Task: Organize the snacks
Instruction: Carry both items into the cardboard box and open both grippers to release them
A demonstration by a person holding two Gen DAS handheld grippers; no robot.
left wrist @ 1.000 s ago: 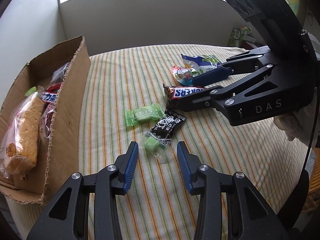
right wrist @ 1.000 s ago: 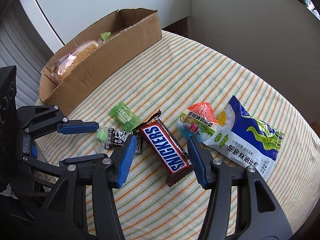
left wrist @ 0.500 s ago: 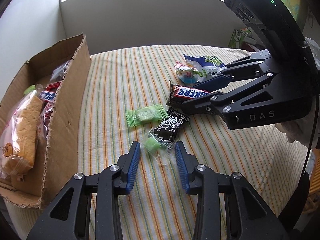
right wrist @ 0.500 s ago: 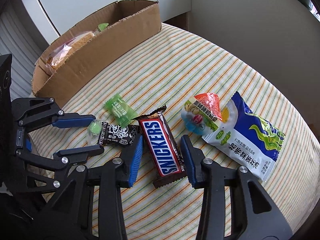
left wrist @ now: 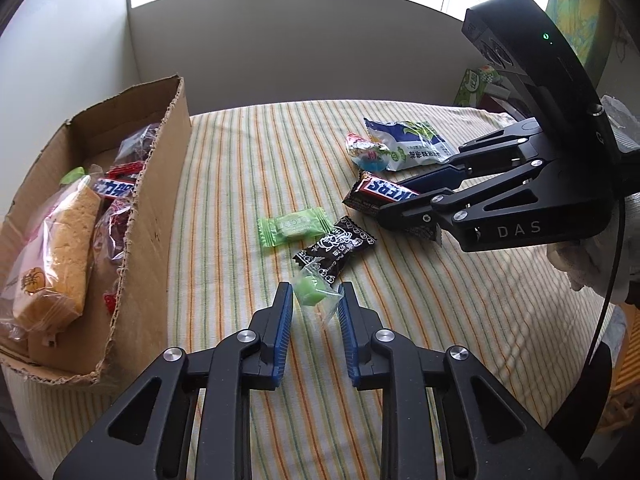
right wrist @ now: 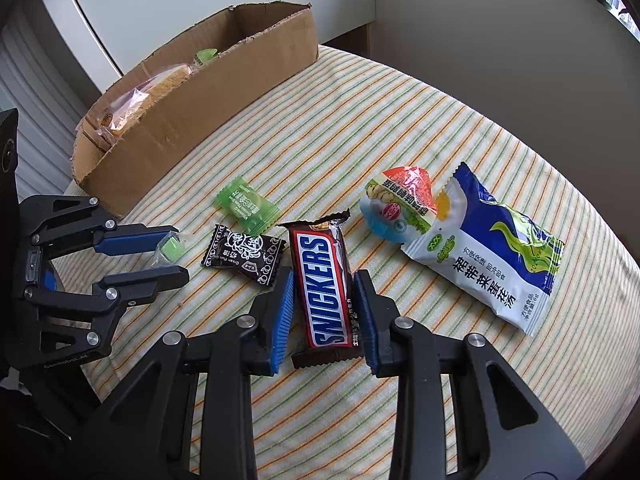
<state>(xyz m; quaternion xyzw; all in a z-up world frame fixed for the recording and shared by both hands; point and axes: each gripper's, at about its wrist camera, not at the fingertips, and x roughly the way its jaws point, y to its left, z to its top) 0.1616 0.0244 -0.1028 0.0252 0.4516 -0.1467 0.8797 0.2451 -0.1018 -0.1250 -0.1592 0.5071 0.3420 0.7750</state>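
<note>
My left gripper (left wrist: 315, 300) is closing on a small green candy in a clear wrapper (left wrist: 310, 290), and its blue pads touch the wrapper on both sides. The right wrist view shows the same candy (right wrist: 173, 249) at the left gripper's (right wrist: 178, 256) tips. My right gripper (right wrist: 324, 280) is closing on a Snickers bar (right wrist: 326, 292) lying on the striped cloth, with both pads against its long sides. Between the two lie a black candy (right wrist: 244, 258) and a green wrapped candy (right wrist: 246, 204).
A cardboard box (left wrist: 156, 208) with several snacks inside stands at the table's left. A jelly cup (right wrist: 398, 204) and a blue-and-white packet (right wrist: 492, 248) lie right of the bar. A wall and a window ledge lie behind the table.
Both grippers' jaws have narrowed. The left pads came in around the small green candy, and the right pads came in onto the Snickers bar. Neither hand shifted much.
</note>
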